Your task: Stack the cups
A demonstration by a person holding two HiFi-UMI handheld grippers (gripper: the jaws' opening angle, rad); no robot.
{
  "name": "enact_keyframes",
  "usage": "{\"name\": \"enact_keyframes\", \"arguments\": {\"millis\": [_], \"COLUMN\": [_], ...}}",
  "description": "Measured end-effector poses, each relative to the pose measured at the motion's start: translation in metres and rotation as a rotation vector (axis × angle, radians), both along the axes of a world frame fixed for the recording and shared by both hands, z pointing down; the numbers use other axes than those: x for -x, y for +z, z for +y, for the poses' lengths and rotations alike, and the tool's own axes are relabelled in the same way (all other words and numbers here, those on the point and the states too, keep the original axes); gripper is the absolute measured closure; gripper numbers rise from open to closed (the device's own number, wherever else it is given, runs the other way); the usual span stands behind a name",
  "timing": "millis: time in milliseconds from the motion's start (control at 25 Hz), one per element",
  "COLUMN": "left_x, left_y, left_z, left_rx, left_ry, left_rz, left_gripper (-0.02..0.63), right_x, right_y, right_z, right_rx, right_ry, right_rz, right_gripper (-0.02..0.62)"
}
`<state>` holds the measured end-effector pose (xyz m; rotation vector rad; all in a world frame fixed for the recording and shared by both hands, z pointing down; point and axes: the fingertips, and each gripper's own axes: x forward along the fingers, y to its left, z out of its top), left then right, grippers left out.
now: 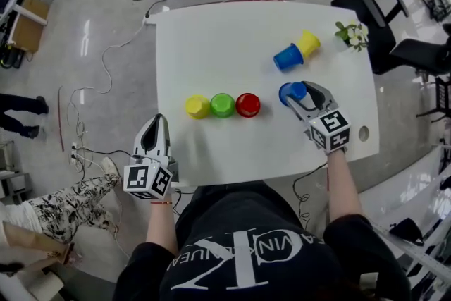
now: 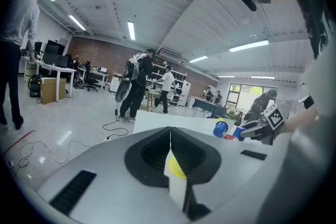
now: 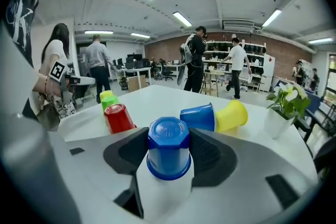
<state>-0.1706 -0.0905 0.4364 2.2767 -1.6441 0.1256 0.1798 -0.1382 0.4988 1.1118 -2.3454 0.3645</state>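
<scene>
**Right gripper pinching an upturned blue cup, just right of the red cup**

I have its jaws pressed on both sides of the blue cup, which seems to rest mouth-down on the surface. I judge this the pick-up step. Next I'd lift it clear and lower it squarely over the red cup, which has the green cup and yellow cup to its left. My left gripper, jaws pressed together and empty, hangs well left of the red cup.

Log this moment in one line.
right gripper: shut on blue cup | left gripper: shut, empty | red cup, green cup, yellow cup: unstacked row
</scene>
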Motion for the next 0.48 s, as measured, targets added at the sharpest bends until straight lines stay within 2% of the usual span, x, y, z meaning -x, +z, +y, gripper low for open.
{"name": "enact_keyframes", "arguments": {"millis": [200,480], "left_x": [0.001,0.000], "left_y": [-0.001,-0.006], "left_z": [0.001,0.004], "left_rx": [-0.010,-0.025], "left_ry": [-0.001,-0.005], "left_rz": [0.012,0.022], "left_gripper": [0.601,0.601], "right_x": [0.024,0.098], "right_y": [-0.048,-0.094], "right_z": [-0.001,0.010], "right_rx": [-0.074,-0.089], "right_ry": [-0.013,-0.135], "right_rz": [-0.090,-0.168], "right_gripper": [0.345,0.347]}}
